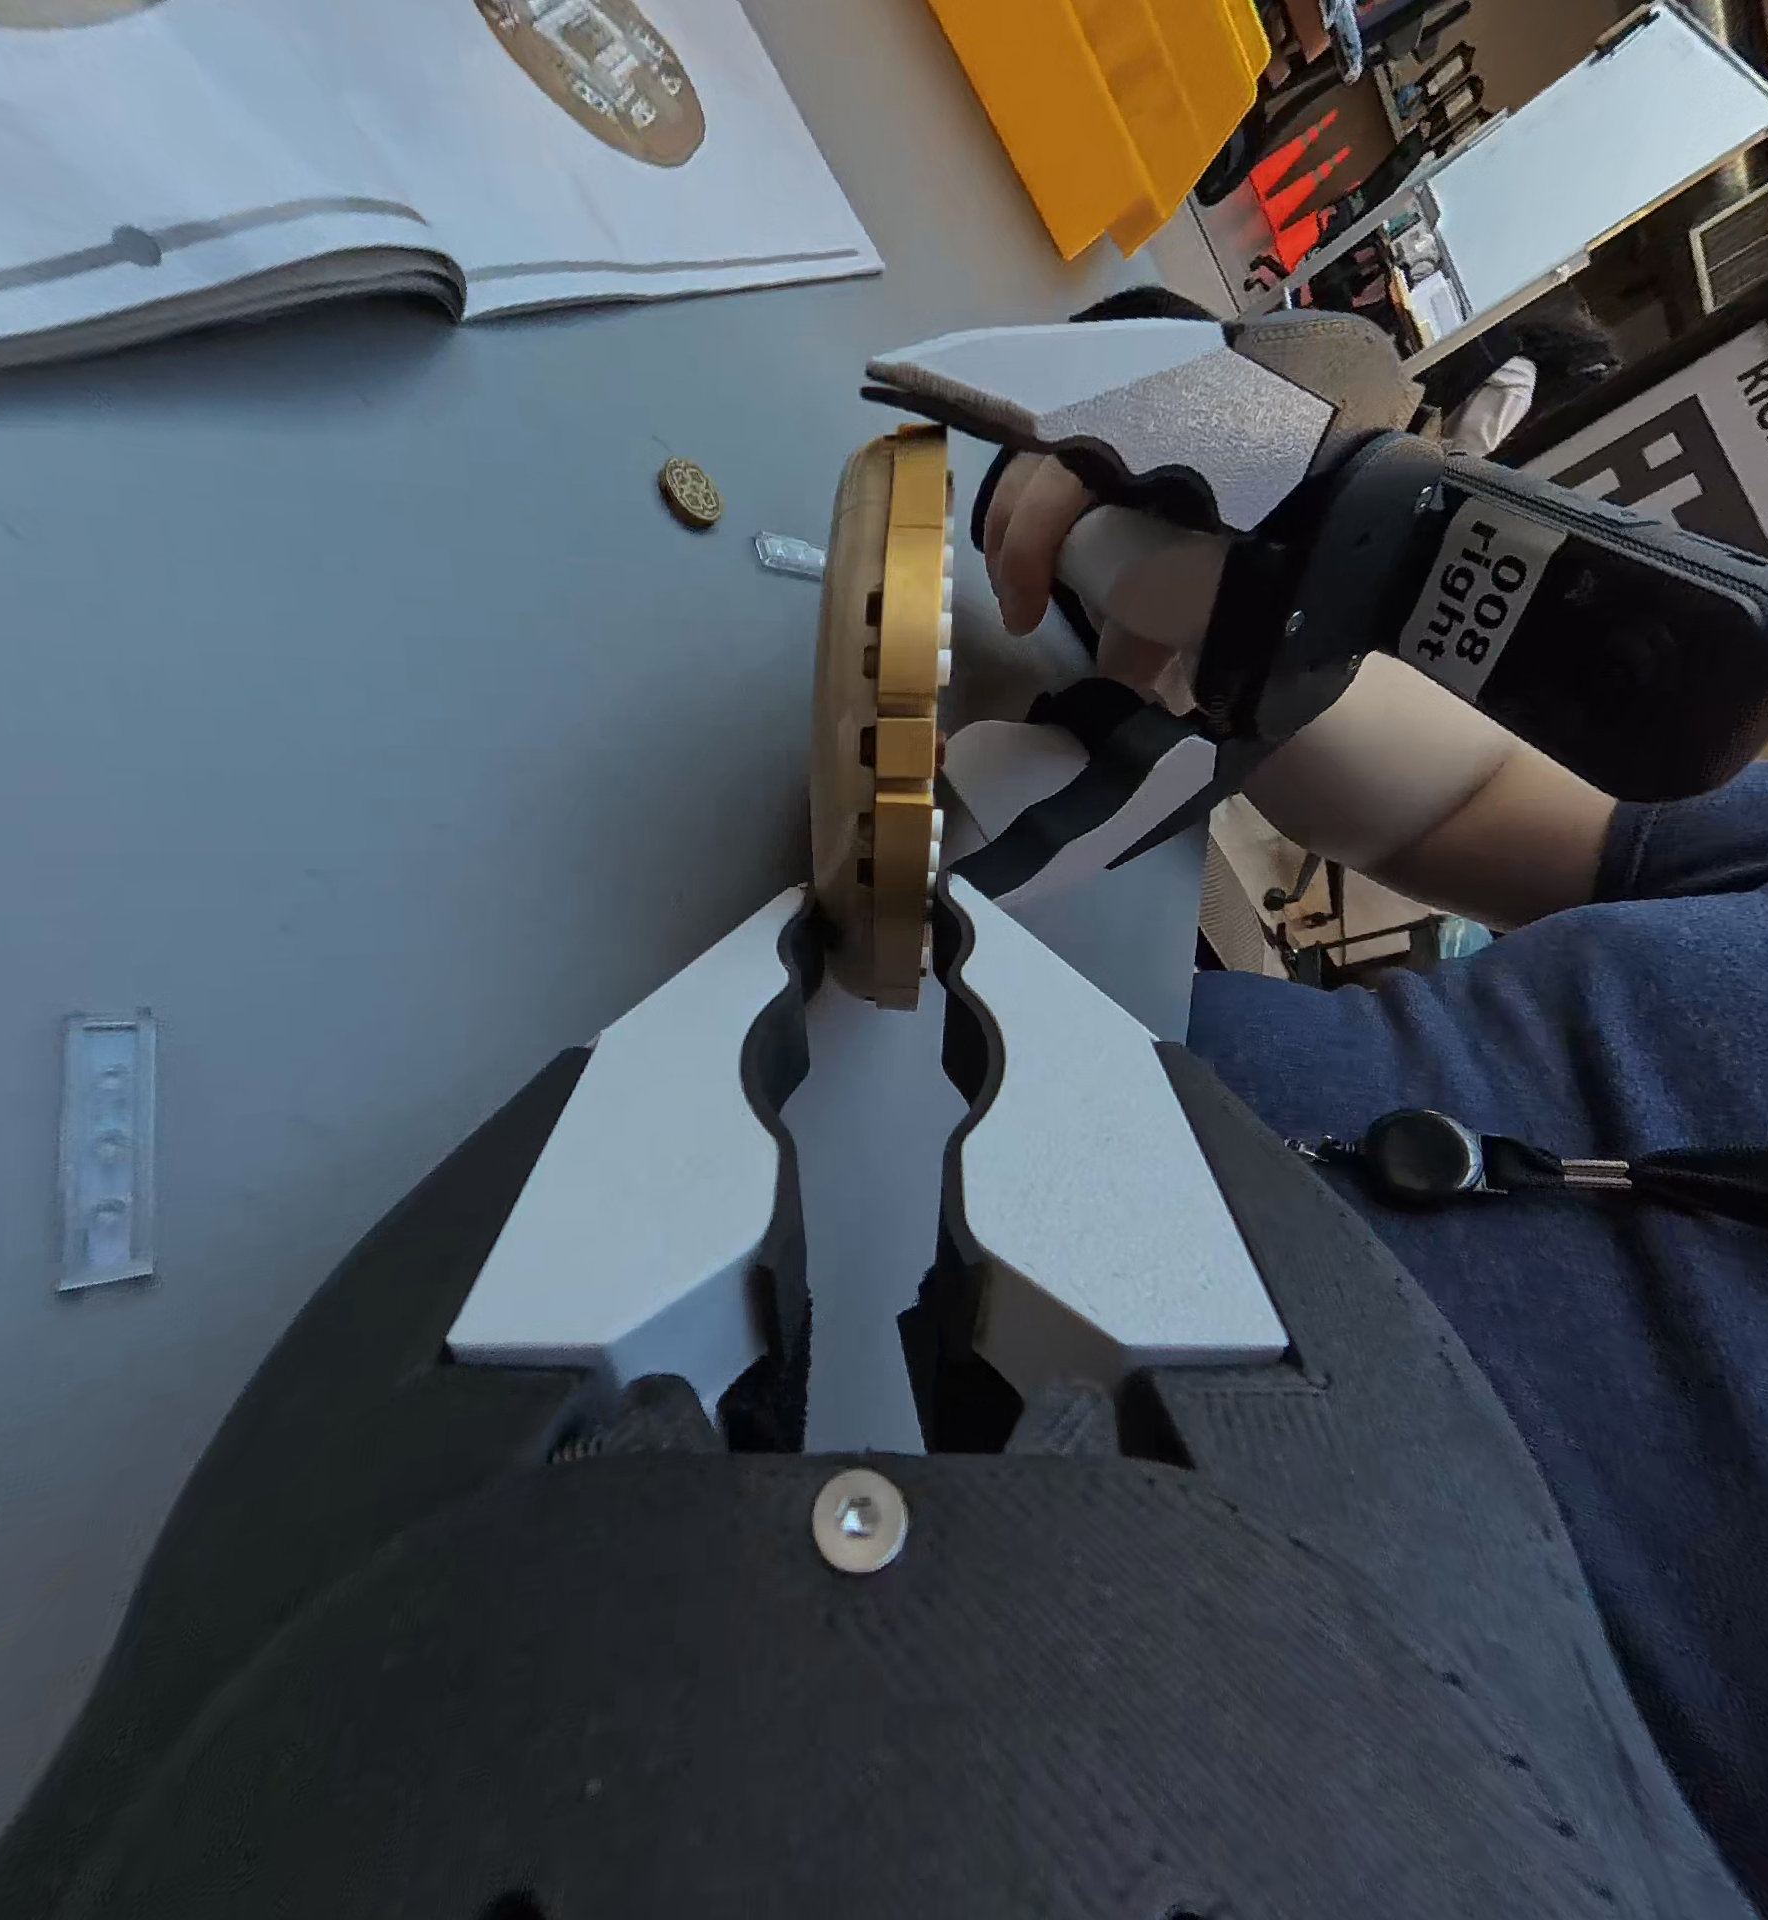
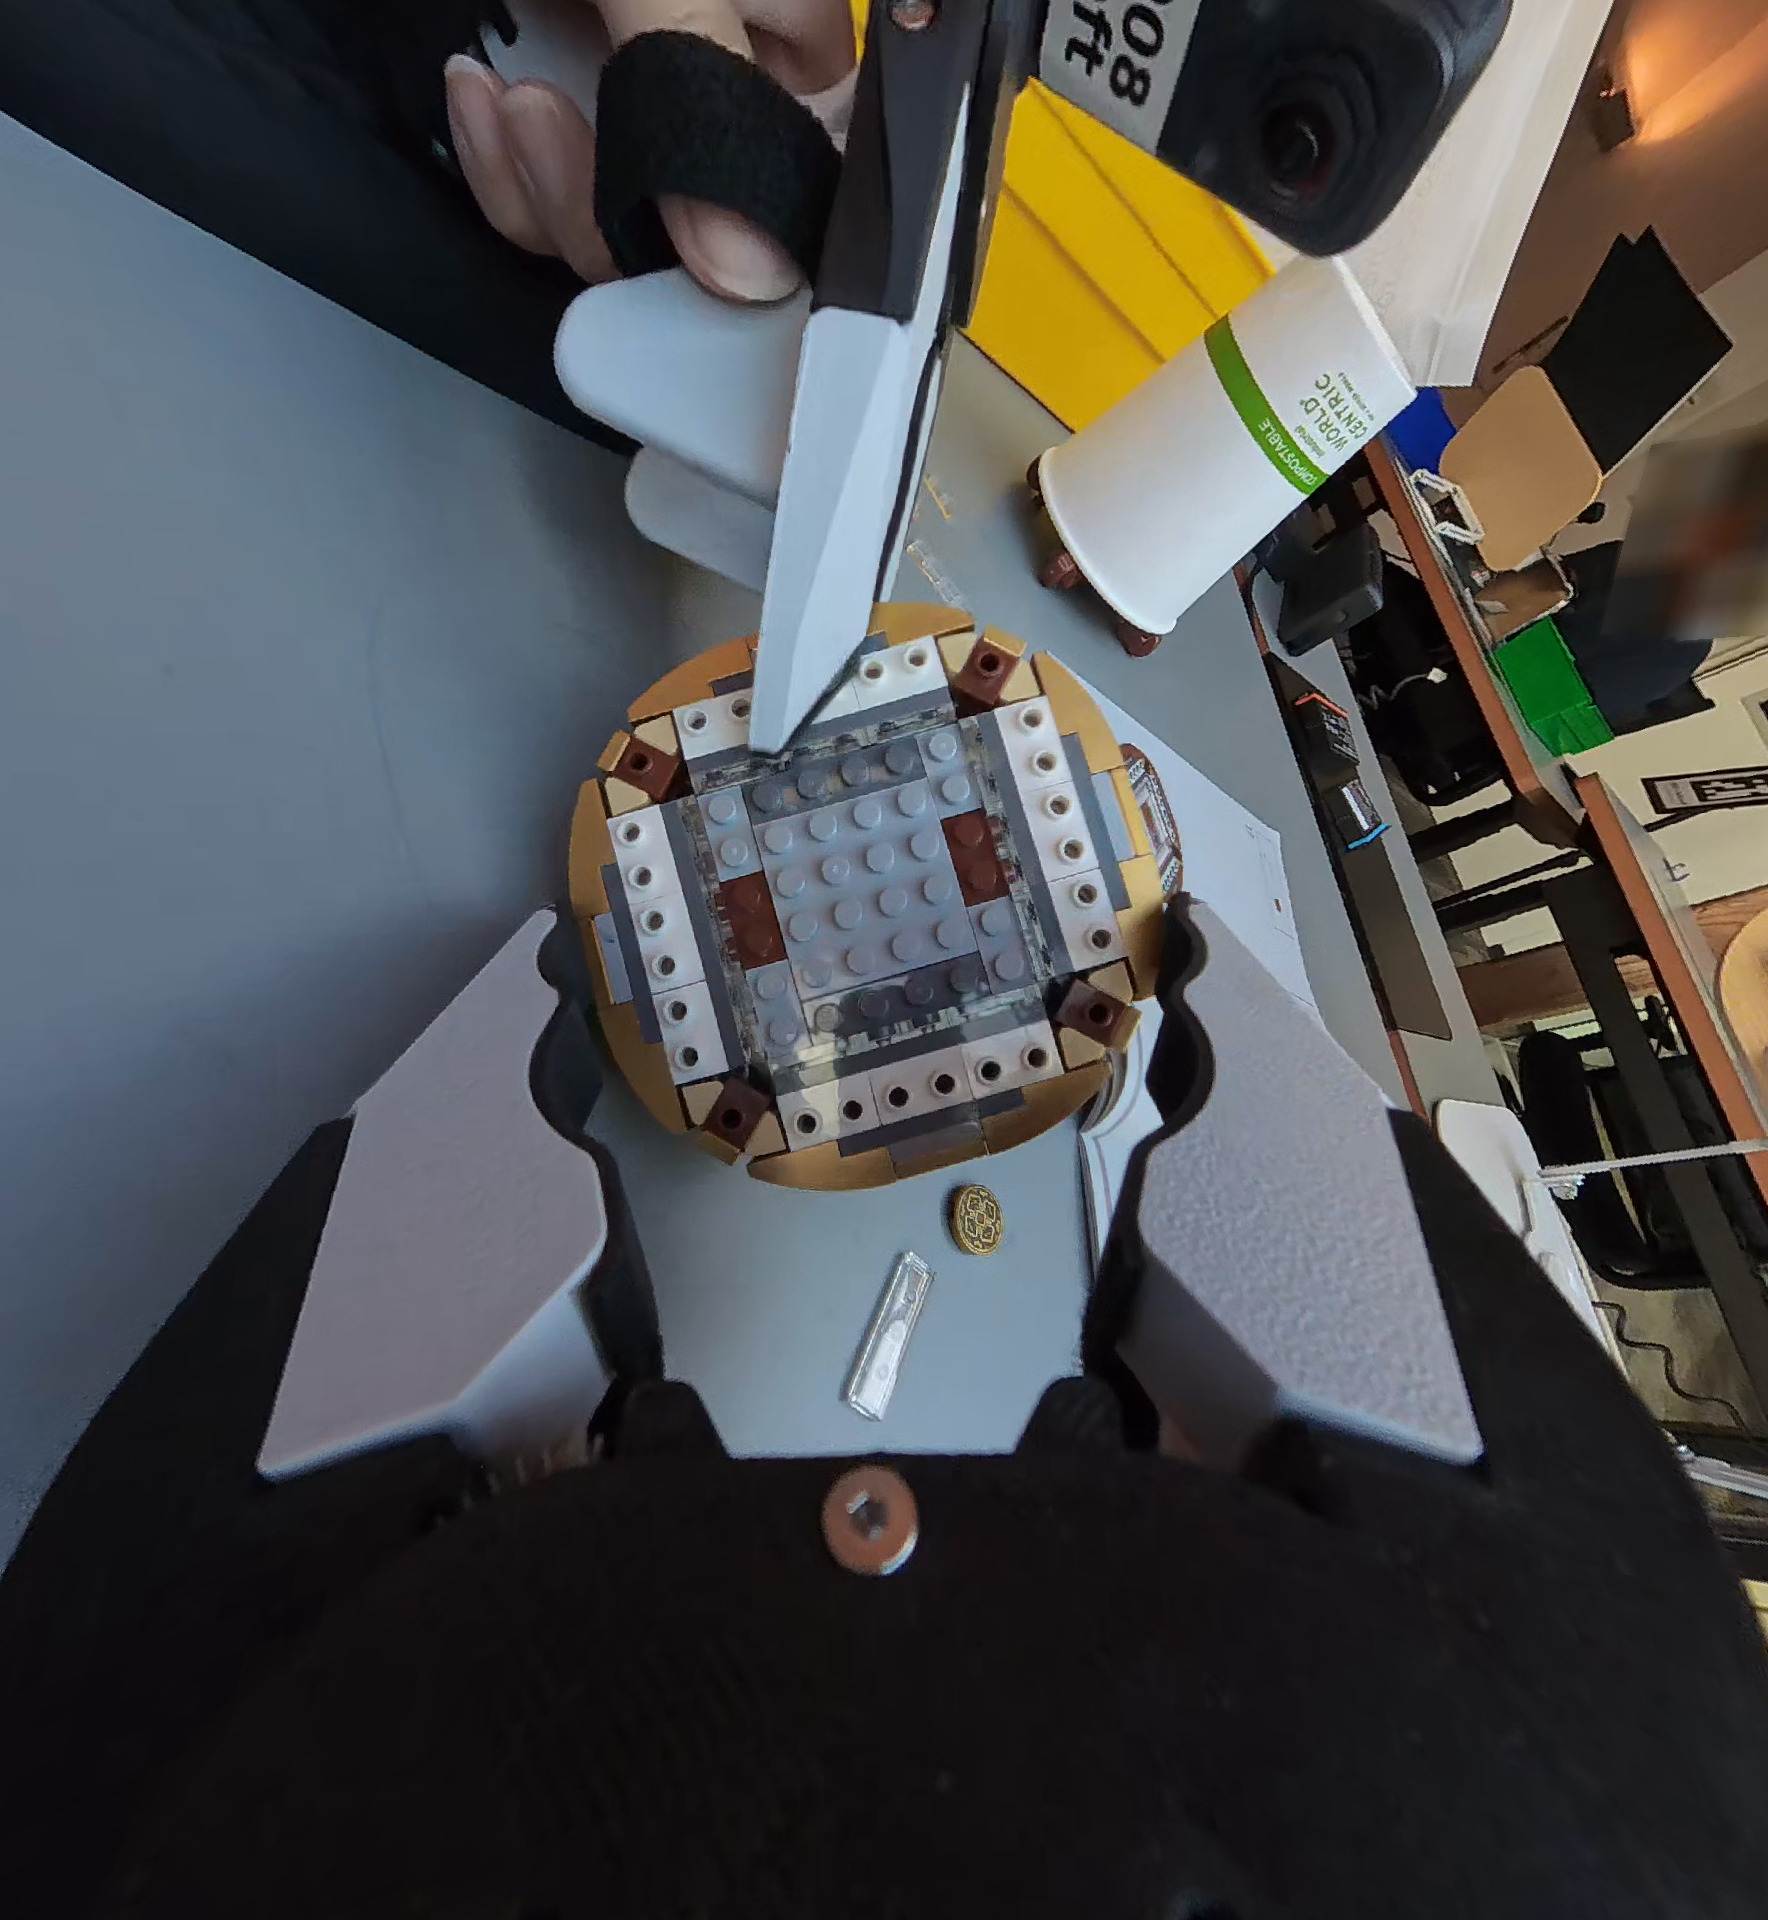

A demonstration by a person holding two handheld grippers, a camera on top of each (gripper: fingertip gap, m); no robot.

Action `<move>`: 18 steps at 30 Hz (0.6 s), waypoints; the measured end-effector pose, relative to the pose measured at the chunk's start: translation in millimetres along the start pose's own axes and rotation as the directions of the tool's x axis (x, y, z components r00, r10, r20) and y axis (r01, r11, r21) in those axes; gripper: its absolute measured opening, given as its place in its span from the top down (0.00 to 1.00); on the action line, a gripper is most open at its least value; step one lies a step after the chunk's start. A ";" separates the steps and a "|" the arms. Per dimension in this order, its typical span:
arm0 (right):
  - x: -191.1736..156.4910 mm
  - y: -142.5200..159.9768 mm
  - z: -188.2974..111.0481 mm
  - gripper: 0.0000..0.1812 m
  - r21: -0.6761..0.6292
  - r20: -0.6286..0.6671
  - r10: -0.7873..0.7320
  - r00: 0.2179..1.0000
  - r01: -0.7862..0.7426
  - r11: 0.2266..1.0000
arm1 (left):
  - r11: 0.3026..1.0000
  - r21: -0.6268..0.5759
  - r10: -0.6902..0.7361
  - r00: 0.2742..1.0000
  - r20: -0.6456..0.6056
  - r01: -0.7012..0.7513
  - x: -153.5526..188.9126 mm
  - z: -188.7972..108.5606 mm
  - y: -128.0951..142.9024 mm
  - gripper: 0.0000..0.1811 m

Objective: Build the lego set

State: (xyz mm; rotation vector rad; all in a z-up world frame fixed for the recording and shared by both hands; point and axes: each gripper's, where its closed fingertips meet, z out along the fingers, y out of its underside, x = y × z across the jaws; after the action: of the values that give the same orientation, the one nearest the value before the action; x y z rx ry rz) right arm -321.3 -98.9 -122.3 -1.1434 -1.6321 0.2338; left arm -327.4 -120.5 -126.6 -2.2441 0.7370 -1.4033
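Your left gripper [image 1: 875,914] pinches the rim of the round gold lego base [image 2: 859,894], holding it on edge off the grey table [image 1: 340,727]. Your right gripper [image 2: 859,935] is spread wide around the studded face; contact unclear. A gold coin tile [image 2: 980,1220] and a clear tile [image 2: 890,1333] lie on the table.

Printed writing shows in five places, none repeated here. A grey label [image 1: 1472,592] with black characters sits on the black body of the right gripper [image 1: 906,577]. A like label [image 2: 1098,52] sits on the left gripper [image 2: 786,717], beside its camera [image 2: 1306,135]. The white paper cup [image 2: 1223,447], far right on the worktop [image 2: 184,623], bears a green printed band. Black-and-white signs [image 1: 1721,447] [image 2: 1732,795] stand far right.
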 end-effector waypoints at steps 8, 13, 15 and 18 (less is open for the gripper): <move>4.2 -17.2 -16.6 0.42 0.121 0.137 0.323 0.936 -0.339 0.933 | 0.991 0.135 0.011 0.998 -0.065 -0.002 25.5 -18.9 -6.2 0.90; 13.6 -32.6 -34.2 0.57 0.100 0.409 0.698 0.587 -0.790 0.605 | 0.983 0.184 0.013 0.993 -0.118 0.009 41.5 -25.1 -0.4 0.90; 10.3 -37.4 -38.7 0.64 0.027 0.496 0.763 0.415 -0.886 0.464 | 0.978 0.206 0.038 0.991 -0.126 -0.011 52.0 -26.3 0.9 0.90; 3.0 -51.0 -49.1 0.72 -0.056 0.612 0.767 0.193 -0.957 0.285 | 0.967 0.254 0.050 0.987 -0.156 -0.008 69.7 -28.6 0.1 0.90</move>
State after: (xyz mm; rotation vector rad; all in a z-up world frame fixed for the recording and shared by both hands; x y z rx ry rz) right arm -308.6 -141.8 -67.4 -1.7349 -1.0186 1.7286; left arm -328.3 -165.0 -65.8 -1.9359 0.5998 -1.5818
